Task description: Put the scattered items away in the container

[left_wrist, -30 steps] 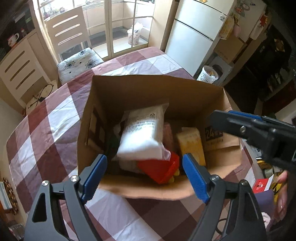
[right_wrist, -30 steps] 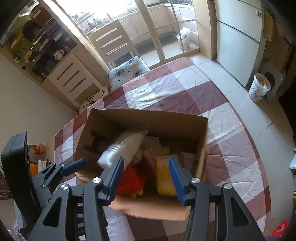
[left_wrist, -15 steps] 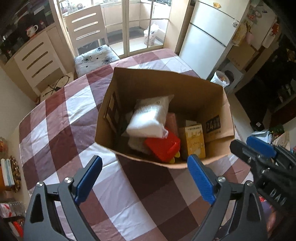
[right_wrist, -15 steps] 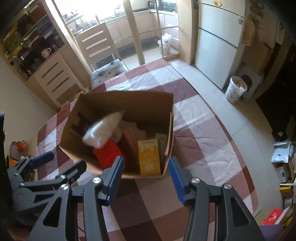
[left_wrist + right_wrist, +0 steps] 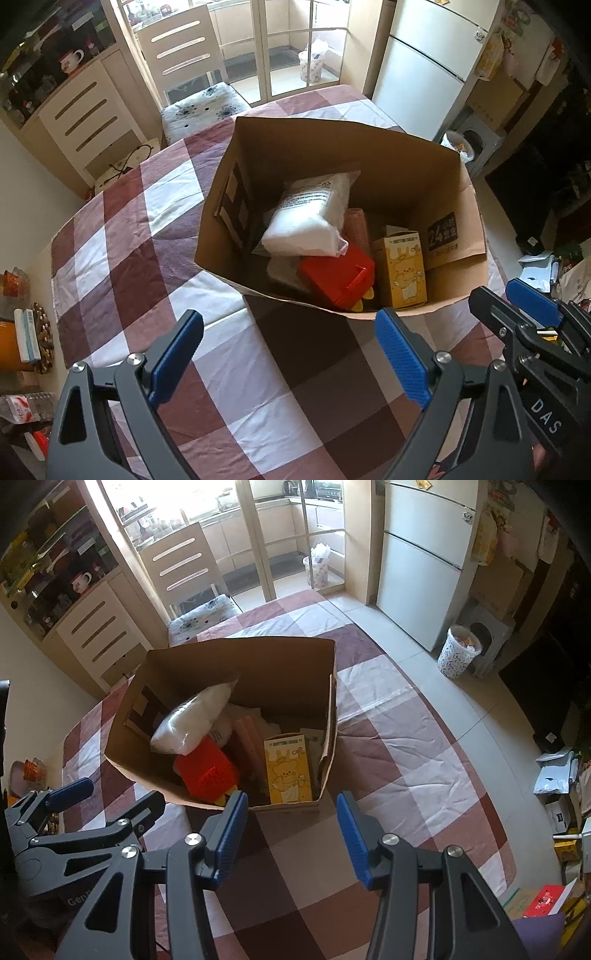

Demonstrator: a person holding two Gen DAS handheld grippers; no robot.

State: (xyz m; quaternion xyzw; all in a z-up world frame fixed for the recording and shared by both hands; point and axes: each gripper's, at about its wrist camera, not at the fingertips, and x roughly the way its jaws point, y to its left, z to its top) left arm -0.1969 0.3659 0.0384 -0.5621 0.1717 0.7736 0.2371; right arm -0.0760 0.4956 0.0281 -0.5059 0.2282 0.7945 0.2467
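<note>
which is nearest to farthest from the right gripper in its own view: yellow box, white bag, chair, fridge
1. yellow box, just ahead of the right gripper, in the box's near corner
2. white bag, ahead-left, on top
3. chair, beyond the table
4. fridge, far right

Cardboard box (image 5: 454, 206) on table (image 5: 147, 229), bag (image 5: 310, 218) atop packages inside, chair (image 5: 192, 70) behind, fridge (image 5: 424, 62) right.

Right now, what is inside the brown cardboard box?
The brown cardboard box holds a white plastic pouch lying over a red plastic box, beside an upright yellow cartoon carton and a pink roll. Anything beneath them is hidden.
</note>
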